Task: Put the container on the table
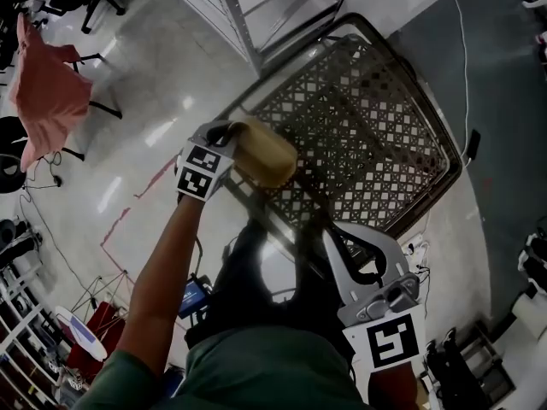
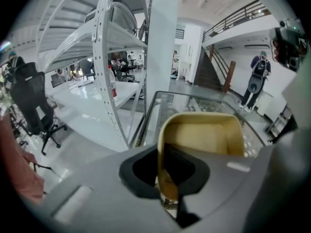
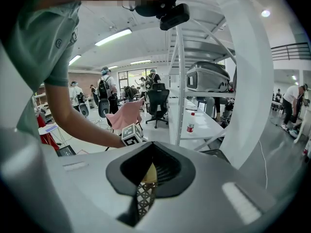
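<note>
Left claw clamped on the thin rim of a smooth tan, round-cornered container — right claw pressed together, empty; dark lattice-wire cart at the container's two o'clock.

The jaws of the left gripper pinch the near wall of a tan container, its open side facing the camera, in front of a mesh surface; a white perforated shelf post rises at left, with a black office chair beyond
</note>
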`<state>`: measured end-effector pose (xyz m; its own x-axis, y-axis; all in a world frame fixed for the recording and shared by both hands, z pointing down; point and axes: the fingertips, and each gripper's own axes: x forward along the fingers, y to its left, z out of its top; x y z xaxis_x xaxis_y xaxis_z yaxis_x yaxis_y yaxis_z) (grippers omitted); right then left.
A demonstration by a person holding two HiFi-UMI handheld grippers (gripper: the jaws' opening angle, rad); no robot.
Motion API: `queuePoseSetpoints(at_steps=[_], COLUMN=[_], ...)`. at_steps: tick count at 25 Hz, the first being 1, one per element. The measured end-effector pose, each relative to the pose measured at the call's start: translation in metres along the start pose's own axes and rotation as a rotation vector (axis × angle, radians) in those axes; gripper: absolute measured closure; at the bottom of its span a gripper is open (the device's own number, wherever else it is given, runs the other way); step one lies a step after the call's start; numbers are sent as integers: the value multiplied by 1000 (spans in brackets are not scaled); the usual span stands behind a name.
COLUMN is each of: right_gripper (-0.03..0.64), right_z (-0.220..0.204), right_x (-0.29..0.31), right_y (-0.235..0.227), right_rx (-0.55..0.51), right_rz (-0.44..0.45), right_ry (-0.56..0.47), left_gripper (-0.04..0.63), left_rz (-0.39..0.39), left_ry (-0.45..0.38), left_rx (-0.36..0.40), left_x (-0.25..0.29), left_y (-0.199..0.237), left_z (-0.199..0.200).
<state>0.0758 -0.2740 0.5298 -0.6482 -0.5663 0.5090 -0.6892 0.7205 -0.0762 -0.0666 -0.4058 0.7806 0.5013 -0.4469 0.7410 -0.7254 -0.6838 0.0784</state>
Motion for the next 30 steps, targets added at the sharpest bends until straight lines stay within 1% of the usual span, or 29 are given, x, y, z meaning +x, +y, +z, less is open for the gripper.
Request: queuePoseSetpoints(at_steps=[14,19,21,23,25,30], right_gripper=[611,611,611,611,611,611], right_z=[-2,-1,-1,0,1,9], right_x=[0,-1,-2,-3,-2,-7], right_y=[-4,-5,-6,-7,-8,-8], right_rx=[19,21,22,21,22,16], right_rz=[-9,-15,-17,-20,-24,-33], right_ry=[2,3,0,-3,-5,-12], left_gripper=[580,577,561,529,528,484], left_rz=[1,14,19,20,19,22], left_ry=[55,69,68,67,63,55], left_rx=[-3,-12,-22,-29,-31,-19], left_x=[22,27,28,28,28,21], left_y=[2,4,6,7,8,9], left_z=[-13,-19,-21,-23,-23,-16])
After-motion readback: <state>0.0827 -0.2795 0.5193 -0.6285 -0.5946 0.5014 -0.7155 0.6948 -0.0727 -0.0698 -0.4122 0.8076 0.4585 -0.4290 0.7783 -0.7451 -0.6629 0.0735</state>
